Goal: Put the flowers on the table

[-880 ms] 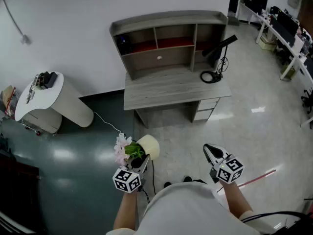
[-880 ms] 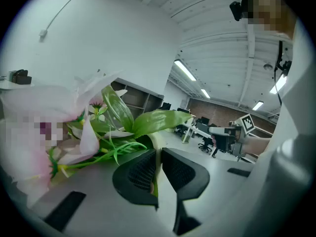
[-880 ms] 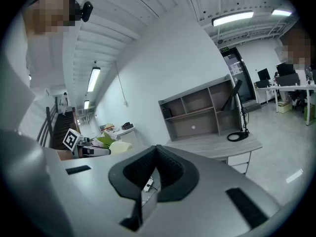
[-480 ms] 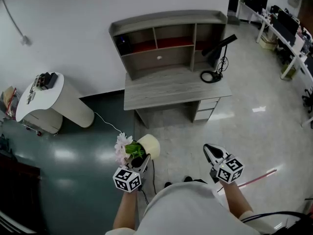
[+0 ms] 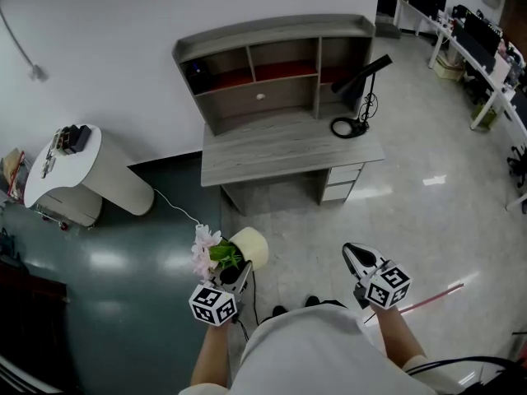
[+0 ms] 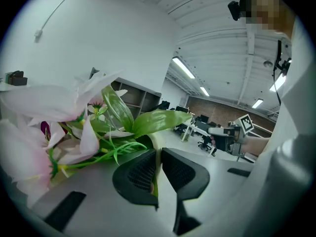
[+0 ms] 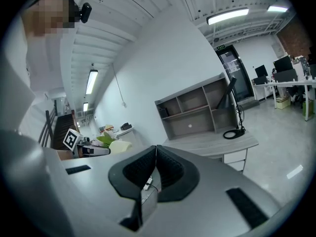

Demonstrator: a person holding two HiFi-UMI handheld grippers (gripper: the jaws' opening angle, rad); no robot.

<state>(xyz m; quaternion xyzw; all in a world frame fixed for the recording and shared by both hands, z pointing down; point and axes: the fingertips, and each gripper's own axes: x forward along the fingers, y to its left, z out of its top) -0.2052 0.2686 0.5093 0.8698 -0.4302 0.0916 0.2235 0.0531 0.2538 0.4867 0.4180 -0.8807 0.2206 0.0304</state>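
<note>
Flowers in a cream pot: carried in the air over the floor, well apart from the grey tabletop ahead (nothing set down yet). Judged as the carrying step; next, need to walk nearer, then lower the pot upright onto a bare part. Left tongs narrowly apart, clamped on the pot rim. Right tongs pressed together, empty.

Head view looks steeply down, well back from the desk — the right gripper view, low and level, shares it.
</note>
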